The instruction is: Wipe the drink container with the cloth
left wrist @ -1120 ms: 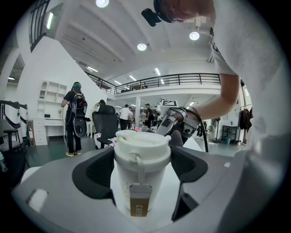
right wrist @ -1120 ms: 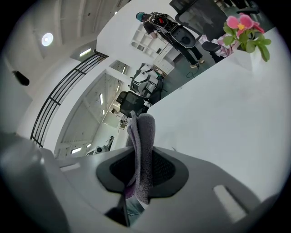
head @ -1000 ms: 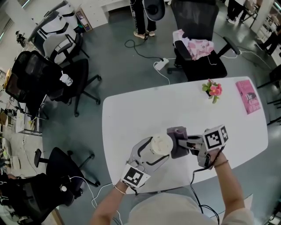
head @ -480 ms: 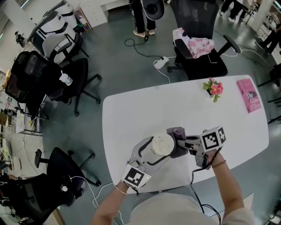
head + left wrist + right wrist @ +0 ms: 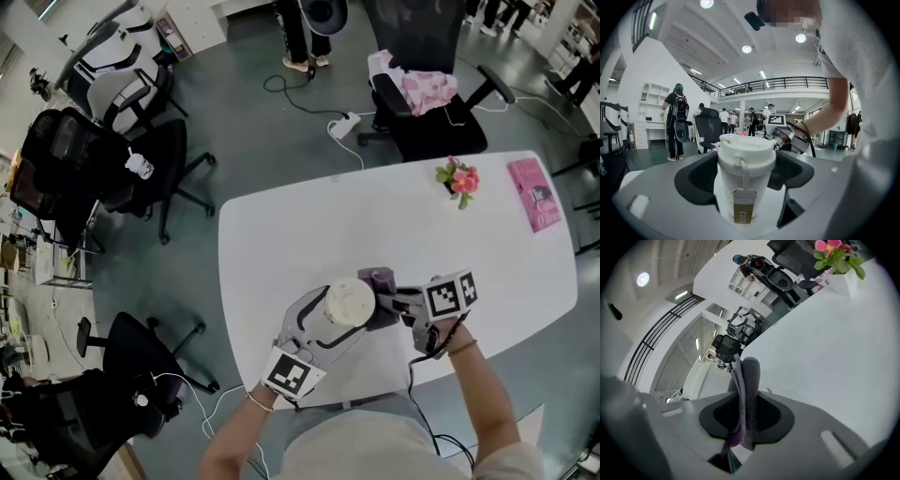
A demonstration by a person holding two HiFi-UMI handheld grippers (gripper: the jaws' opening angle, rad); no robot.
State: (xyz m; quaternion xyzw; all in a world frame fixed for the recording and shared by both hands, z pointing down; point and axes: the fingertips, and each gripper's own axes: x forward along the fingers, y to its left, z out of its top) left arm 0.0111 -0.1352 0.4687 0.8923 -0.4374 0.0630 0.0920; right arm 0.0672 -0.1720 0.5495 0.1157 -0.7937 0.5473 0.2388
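At the table's [image 5: 281,234] near edge, left gripper [image 5: 745,187] clamps the drink container [image 5: 349,302], right gripper [image 5: 743,420] pinches the cloth [image 5: 379,281] against it; wiping looks unfinished.

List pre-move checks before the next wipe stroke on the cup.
1. Left tool gripping cup: ok, jaws shut on its sides.
2. Cup upright, lid on: ok.
3. Right tool holding cloth: ok, pinched between the jaws.
4. Cloth touching cup: cannot tell; the head view shows them side by side.
5. Flowers and book away from cup: ok, at the far end of the table.
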